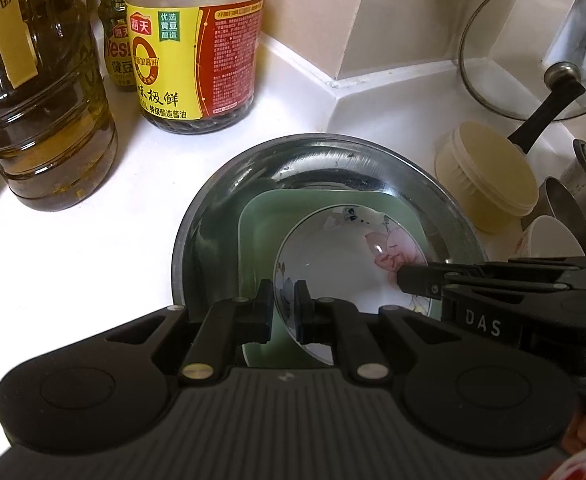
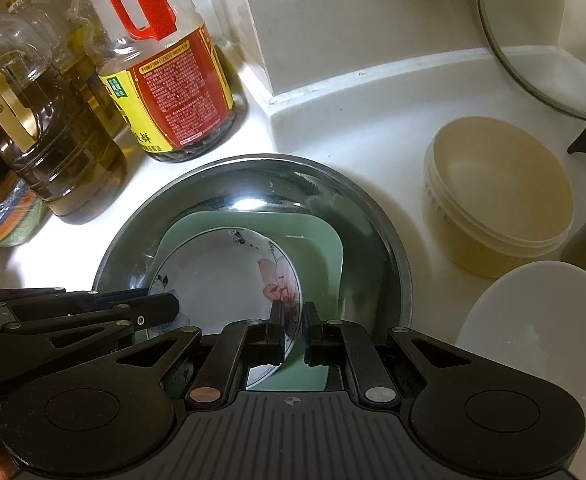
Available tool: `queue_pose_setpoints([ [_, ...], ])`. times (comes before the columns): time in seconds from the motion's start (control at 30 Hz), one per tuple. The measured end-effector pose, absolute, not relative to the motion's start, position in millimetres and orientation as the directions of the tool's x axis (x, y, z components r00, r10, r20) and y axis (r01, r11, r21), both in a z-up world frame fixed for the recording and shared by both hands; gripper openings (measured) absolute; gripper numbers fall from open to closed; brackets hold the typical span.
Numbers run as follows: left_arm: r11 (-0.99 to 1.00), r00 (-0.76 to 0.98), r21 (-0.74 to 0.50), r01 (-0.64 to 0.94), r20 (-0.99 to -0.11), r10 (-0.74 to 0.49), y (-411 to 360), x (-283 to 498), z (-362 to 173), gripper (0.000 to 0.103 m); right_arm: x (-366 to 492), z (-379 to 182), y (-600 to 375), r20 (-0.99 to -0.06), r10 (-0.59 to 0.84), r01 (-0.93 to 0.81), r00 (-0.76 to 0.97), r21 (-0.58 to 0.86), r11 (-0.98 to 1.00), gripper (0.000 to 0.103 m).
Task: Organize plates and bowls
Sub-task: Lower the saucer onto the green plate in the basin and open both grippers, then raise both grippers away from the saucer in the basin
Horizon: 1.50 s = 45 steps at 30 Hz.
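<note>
While both my left gripper [image 1: 284, 312] and right gripper [image 2: 293, 332] pinch the white flowered ceramic bowl's [image 1: 345, 264] rim (nested in the green square plate [image 1: 261, 216]), releasing comes next.

A soy sauce jug [image 1: 197, 44] with a red handle stands on the white counter [image 1: 73, 248] beside an oil jug [image 1: 33, 92] bearing a yellow strip label, with a small green-lidded jar [image 1: 113, 40] tucked behind them. A glass pot lid [image 1: 533, 44] leans against the wall at right, above a black handle [image 1: 549, 114].
</note>
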<state>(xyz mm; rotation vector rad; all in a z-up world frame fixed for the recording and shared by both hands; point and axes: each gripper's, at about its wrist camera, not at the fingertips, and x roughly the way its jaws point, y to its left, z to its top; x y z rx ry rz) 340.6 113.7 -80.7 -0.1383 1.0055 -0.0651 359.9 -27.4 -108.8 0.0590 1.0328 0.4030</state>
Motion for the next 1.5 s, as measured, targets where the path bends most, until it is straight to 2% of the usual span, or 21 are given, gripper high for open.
queue_pose_setpoints([
  [0.77, 0.988, 0.53, -0.153, -0.011, -0.839, -0.124, 114, 342, -82, 0.009, 361, -109, -28, -0.823, 0.351, -0.294, 0.447, 0.235, 0.926, 0.008],
  [0.87, 0.984, 0.522, -0.178, -0.011, -0.84, -0.146, 115, 342, -83, 0.016, 361, -109, -28, -0.821, 0.352, -0.289, 0.448, 0.24, 0.927, 0.008],
  [1.07, 0.984, 0.536, -0.178, 0.001, -0.831, -0.151, 114, 336, -79, 0.023, 362, -105, -35, -0.814, 0.369, -0.275, 0.448, 0.267, 0.924, 0.01],
  [1.1, 0.985, 0.54, -0.174, 0.001, -0.829, -0.148, 113, 335, -77, 0.023, 362, -103, -36, -0.809, 0.373, -0.277, 0.454, 0.27, 0.922, 0.014],
  [1.2, 0.985, 0.552, -0.174, 0.006, -0.821, -0.148, 114, 333, -73, 0.023, 358, -98, -36, -0.794, 0.384, -0.293, 0.471, 0.27, 0.917, 0.042],
  [1.23, 0.985, 0.554, -0.174, 0.007, -0.819, -0.148, 115, 332, -71, 0.023, 356, -96, -35, -0.792, 0.382, -0.296, 0.477, 0.264, 0.918, 0.047],
  [1.5, 0.985, 0.575, -0.173, -0.001, -0.806, -0.141, 121, 319, -59, 0.023, 349, -88, -36, -0.773, 0.402, -0.305, 0.49, 0.279, 0.91, 0.049],
])
